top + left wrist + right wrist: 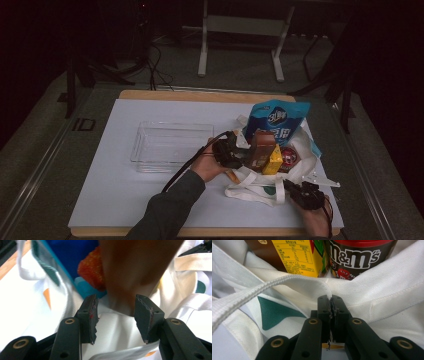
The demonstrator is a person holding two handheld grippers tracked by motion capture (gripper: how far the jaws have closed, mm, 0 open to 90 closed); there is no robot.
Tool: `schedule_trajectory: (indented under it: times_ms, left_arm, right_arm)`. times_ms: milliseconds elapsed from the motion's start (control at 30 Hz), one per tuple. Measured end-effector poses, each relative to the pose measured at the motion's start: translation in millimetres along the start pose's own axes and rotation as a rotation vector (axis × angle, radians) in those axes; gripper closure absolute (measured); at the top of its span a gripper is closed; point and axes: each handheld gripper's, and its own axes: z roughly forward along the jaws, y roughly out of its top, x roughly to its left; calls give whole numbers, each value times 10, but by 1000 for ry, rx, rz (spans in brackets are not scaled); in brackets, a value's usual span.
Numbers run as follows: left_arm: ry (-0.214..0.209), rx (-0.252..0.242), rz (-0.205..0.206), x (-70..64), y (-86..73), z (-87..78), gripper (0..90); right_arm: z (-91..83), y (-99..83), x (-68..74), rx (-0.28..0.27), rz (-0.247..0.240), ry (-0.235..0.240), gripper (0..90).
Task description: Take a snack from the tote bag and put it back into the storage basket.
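A white tote bag [252,186] with teal patches lies open at the table's right. Inside it are a blue packet [276,119], a brown box [261,146], a yellow box [274,161] and a red-lidded M&M's can [290,157]. My left gripper [242,153] is open at the bag's left side. The brown box's lower end [125,290] reaches between its jaws without being squeezed. An orange item [90,269] sits beside the blue packet [71,255]. My right gripper [331,305] is shut on the bag's near rim [372,302], just below the yellow box [297,255] and the can [354,257].
An empty clear plastic tray [170,145] stands left of the bag on the white mat [115,195]. A bag strap [249,293] loops across to the left of my right gripper. The right gripper [291,187] is close to the table's front edge.
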Motion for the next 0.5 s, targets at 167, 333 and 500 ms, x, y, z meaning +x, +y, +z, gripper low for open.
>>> schedule_trajectory:
  times_ms: [167,333,500]
  left_arm:
    - [-38,-57,-36,61,4,-84,519]
    - [-67,-98,-44,117,10,-170,497]
    - [-109,-146,-43,138,37,-230,468]
  right_arm:
    - [0,-1,-2,0,-1,0,869]
    - [1,-1,-3,0,-1,1,869]
    - [1,-2,-3,-1,-2,1,869]
